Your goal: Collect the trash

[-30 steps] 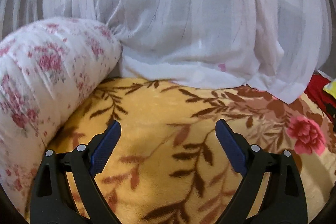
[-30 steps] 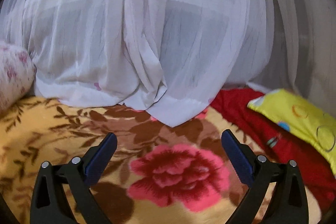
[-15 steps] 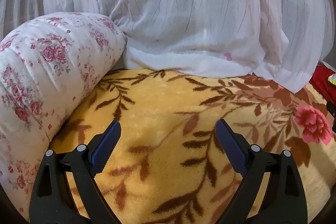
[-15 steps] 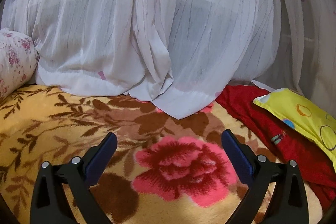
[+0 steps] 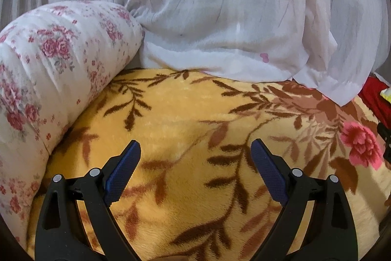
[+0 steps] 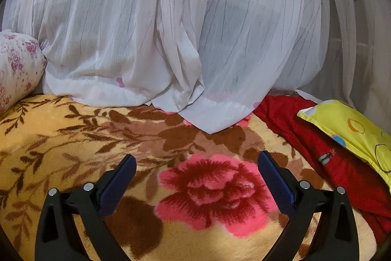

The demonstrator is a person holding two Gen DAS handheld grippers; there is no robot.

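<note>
No piece of trash shows in either view. My left gripper [image 5: 195, 146] hangs open over a yellow blanket [image 5: 180, 114] printed with brown leaves, with nothing between its blue pads. My right gripper [image 6: 196, 159] is open too, above a large pink flower [image 6: 215, 190] printed on the same blanket [image 6: 48, 133]. A black bit of the right gripper peeks in at the right edge of the left wrist view.
A white bolster with pink roses [image 5: 48, 70] lies along the left. A sheer white curtain [image 6: 171, 36] drapes onto the blanket at the back. A red cloth [image 6: 330, 151] and a yellow pillow [image 6: 354, 129] lie at the right.
Both grippers have drawn back and tilted slightly, so more blanket shows in front and the bolster and curtain hem sit farther off. Both stay open.
</note>
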